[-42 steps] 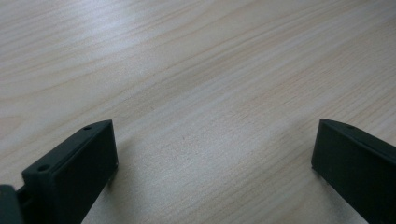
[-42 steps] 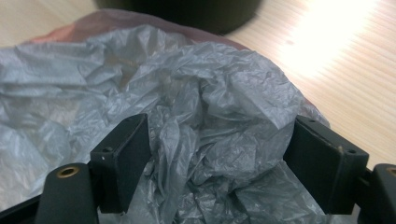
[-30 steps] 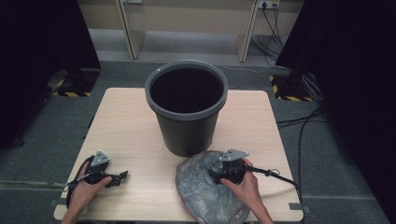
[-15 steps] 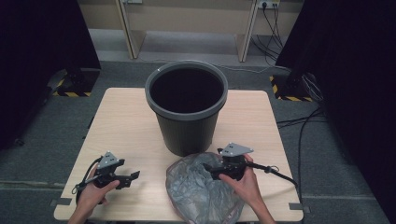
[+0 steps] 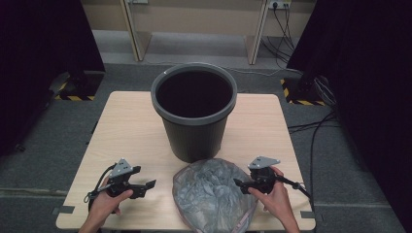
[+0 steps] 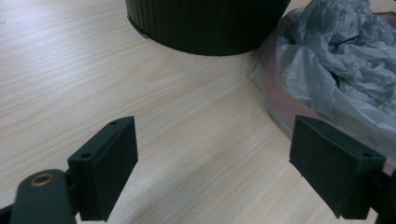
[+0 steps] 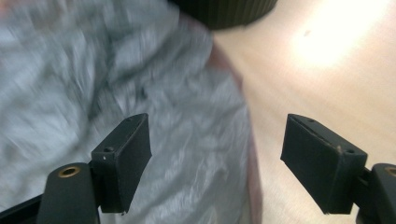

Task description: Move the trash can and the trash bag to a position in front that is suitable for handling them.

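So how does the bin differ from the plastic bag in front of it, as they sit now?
The bin is rigid and stands upright, mouth open to the top; the plastic bag is a soft, crumpled heap lying flat. The bin is dark grey and opaque, with a ribbed wall; the plastic bag is pale grey and translucent, with a reddish edge. The bin rises far taller than the plastic bag. Both rest on the wooden table, with neither held.

The bag [image 5: 214, 196] runs off the high view's bottom edge, its near end unseen. In the right gripper view it is smeared by motion blur. The bin [image 6: 205, 23] is cropped at the top of both gripper views; its dark inside cannot be read.
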